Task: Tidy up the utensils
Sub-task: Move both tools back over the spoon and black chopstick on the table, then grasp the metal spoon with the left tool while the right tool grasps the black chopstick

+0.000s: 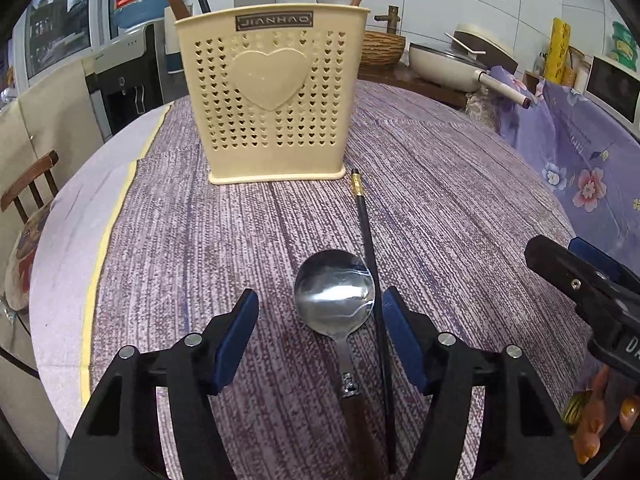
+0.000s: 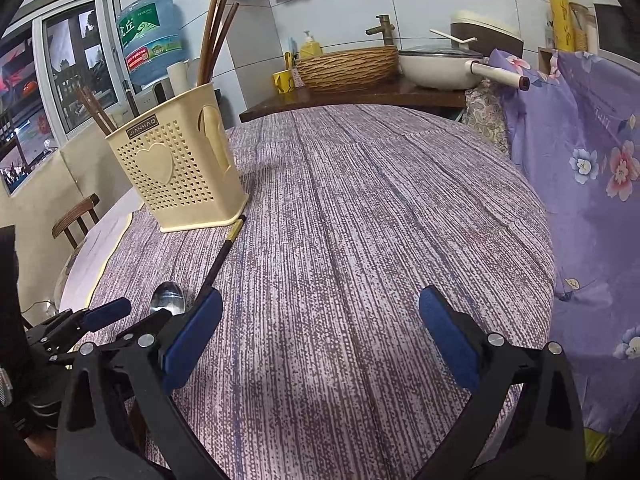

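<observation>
Steel spoon (image 1: pixel 335 294) and black chopstick (image 1: pixel 370 264) lie side by side on the purple-clothed table (image 1: pixel 440 184), between your left gripper's (image 1: pixel 320 328) spread fingers, nothing held. You look to be at the pick-up step. Next, choose one piece, close on it alone, then carry it to the cream holder (image 1: pixel 272 92) ahead. Your right gripper (image 2: pixel 320 336) hangs open over bare cloth.

Cream heart-perforated utensil holder (image 1: pixel 272 96), mottled purple tablecloth (image 1: pixel 440 200), silver spoon (image 1: pixel 335 292) with seemingly brown handle, black gold-banded chopstick (image 1: pixel 370 256).
</observation>
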`<state>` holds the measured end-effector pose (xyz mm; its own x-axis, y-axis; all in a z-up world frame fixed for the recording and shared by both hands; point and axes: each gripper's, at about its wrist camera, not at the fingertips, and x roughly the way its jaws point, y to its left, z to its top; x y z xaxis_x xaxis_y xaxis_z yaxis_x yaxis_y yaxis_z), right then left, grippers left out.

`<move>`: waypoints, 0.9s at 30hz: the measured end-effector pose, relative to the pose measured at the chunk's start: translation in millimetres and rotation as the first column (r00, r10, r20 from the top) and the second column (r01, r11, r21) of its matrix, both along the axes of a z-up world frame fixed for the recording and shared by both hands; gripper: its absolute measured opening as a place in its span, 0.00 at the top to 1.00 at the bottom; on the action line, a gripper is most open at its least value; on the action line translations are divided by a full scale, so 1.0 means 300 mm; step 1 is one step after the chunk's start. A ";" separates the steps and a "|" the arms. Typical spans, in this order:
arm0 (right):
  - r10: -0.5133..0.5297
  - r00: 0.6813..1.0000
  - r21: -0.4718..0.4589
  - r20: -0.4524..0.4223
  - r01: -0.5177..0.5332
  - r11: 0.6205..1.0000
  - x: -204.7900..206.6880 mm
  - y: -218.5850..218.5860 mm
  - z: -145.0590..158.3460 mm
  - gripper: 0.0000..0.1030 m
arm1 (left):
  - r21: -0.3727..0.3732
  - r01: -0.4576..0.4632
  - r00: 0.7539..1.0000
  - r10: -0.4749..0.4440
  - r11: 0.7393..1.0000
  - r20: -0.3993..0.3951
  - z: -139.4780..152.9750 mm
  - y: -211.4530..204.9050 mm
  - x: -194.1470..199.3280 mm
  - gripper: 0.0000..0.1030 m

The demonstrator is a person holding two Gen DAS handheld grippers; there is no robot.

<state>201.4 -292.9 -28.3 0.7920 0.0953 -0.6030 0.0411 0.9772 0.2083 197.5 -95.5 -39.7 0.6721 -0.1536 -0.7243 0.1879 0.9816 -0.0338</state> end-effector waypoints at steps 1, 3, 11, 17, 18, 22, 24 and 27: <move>-0.004 1.000 0.003 -0.001 0.004 1.000 0.000 -0.007 -0.002 0.06 | -0.003 0.001 1.000 -0.001 1.000 -0.003 -0.002 -0.005 0.002 0.38; -0.008 1.000 0.010 -0.004 0.008 1.000 0.005 -0.016 -0.004 0.06 | 0.013 0.003 1.000 -0.003 1.000 0.000 -0.005 -0.018 0.004 0.38; -0.001 1.000 0.023 -0.013 0.001 1.000 0.018 -0.012 -0.014 0.06 | 0.010 -0.031 0.999 0.032 0.999 -0.033 -0.022 -0.012 0.039 0.43; 0.001 1.000 0.029 -0.019 0.000 1.000 0.026 -0.003 -0.015 0.06 | 0.019 -0.021 0.999 0.021 1.000 -0.036 -0.020 -0.035 0.045 0.44; 0.000 1.000 0.026 -0.021 0.000 1.000 0.027 -0.002 -0.016 0.06 | 0.024 -0.022 0.999 0.022 0.999 -0.033 -0.020 -0.036 0.046 0.44; -0.003 1.000 0.028 -0.026 0.004 1.000 0.026 -0.002 -0.019 0.06 | 0.025 -0.029 0.999 0.030 0.999 -0.041 -0.020 -0.025 0.044 0.53; -0.005 1.000 0.031 -0.028 0.006 0.999 0.028 -0.001 -0.019 0.06 | 0.022 -0.035 0.998 0.036 0.999 -0.044 -0.023 -0.013 0.045 0.54; -0.002 1.000 0.037 -0.030 0.003 0.999 0.032 0.005 -0.018 0.06 | 0.025 -0.043 0.998 0.044 0.999 -0.041 -0.023 0.003 0.044 0.54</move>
